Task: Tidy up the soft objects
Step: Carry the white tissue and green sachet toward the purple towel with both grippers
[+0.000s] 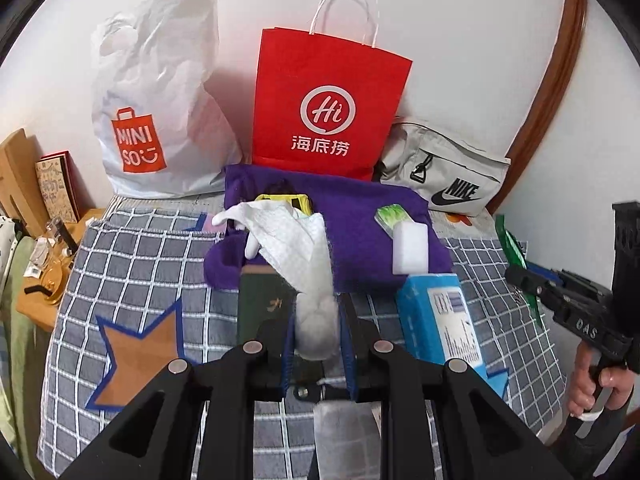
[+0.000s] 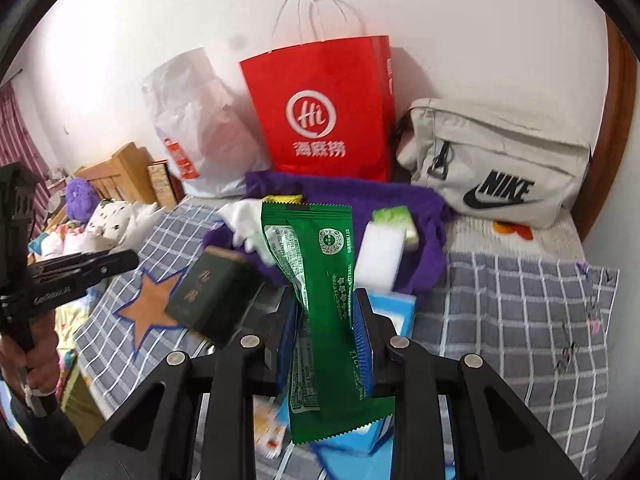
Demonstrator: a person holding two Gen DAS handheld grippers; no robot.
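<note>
Checked bedding lies before the red bag (image 1: 328, 104). In front of that bag, the left gripper (image 1: 316, 336) pinches a limp white cloth (image 1: 296, 240); the right gripper (image 2: 326, 332) clamps a light, slippery green packet (image 2: 316, 264), best gripped mid-body.

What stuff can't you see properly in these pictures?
- Inside the red paper bag: both views, its own front hides it.
- Inside the white plastic bag: crumpled shut in both views.
- Dark green box: right view blurs its lettering; in the left view, the white cloth in the left gripper covers it.
- Blue pack: print too small; right view, the green packet in the right gripper hides it.
</note>
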